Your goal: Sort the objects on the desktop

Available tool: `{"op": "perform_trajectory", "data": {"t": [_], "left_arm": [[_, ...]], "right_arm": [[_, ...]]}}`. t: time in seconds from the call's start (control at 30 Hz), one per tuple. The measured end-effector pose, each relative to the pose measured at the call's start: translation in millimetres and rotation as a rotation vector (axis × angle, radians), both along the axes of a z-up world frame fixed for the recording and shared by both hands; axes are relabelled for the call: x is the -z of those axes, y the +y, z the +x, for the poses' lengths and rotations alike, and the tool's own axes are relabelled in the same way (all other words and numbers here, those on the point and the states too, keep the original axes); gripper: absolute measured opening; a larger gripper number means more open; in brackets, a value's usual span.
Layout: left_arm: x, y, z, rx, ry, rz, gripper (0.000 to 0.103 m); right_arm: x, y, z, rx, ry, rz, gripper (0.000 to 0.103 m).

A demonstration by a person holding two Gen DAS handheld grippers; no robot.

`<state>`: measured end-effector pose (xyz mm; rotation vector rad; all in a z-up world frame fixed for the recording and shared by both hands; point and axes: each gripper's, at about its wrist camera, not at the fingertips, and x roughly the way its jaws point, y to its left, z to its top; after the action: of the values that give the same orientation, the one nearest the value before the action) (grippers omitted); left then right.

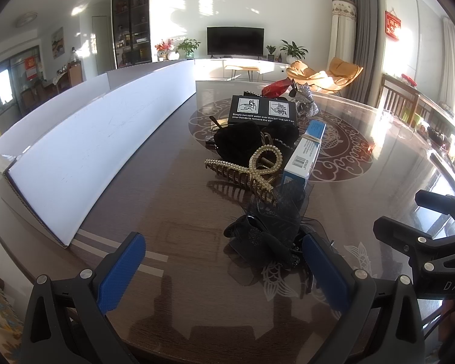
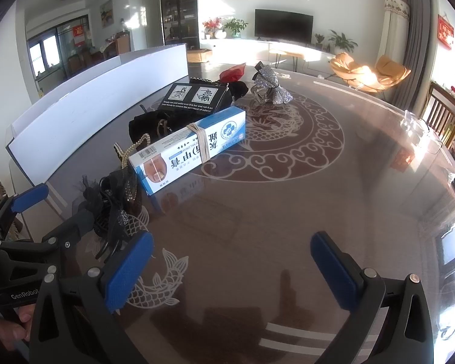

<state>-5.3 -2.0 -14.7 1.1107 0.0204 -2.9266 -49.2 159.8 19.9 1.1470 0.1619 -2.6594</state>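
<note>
Left wrist view: one pearl claw clip (image 1: pixel 251 166), two boxes.

left tongs (image 1: pixel 224 270): spread wide, holding nothing | black mesh bow clip (image 1: pixel 270 227): just ahead, touching right pad | pearl claw clip (image 1: pixel 251 166): behind it | white box (image 1: pixel 85 151): left on surface (image 1: pixel 173 212)

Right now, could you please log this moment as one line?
left gripper: open | right gripper: open | nearest: black lace hair bow | white cardboard box: left side
</note>
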Motion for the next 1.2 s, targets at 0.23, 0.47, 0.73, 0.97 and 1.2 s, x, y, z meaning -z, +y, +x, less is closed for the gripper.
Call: {"op": "perform_trajectory", "data": {"t": [0.23,0.47,0.73,0.97,1.2], "left_arm": [[0.0,0.1,0.0,0.0,0.0,-0.001,0.103],[-0.2,1.2,0.3,0.001,-0.001,-0.001,0.103],[-0.2,1.1,0.2,0.0,0.0,0.0,0.103],[-0.1,1.0,0.1,0.001,0.0,-0.001,0.103],[-0.2,1.8,0.2,0.001,-0.001,-0.002,0.103]], "right_arm": [[0.4,-0.7,0.7,-0.001,0.0,0.001,0.103],[1.1,-1.8,1.6,-0.003,-0.003,0.001,0.103],[0.6,-1.4,1.9,-0.004,-0.007,0.0,0.103],[0.2,-1.1,2.1,-0.004,-0.009,-0.001,0.103],[0.3,-1.2,2.3,-0.005,-0.01,0.0,0.103]]}}
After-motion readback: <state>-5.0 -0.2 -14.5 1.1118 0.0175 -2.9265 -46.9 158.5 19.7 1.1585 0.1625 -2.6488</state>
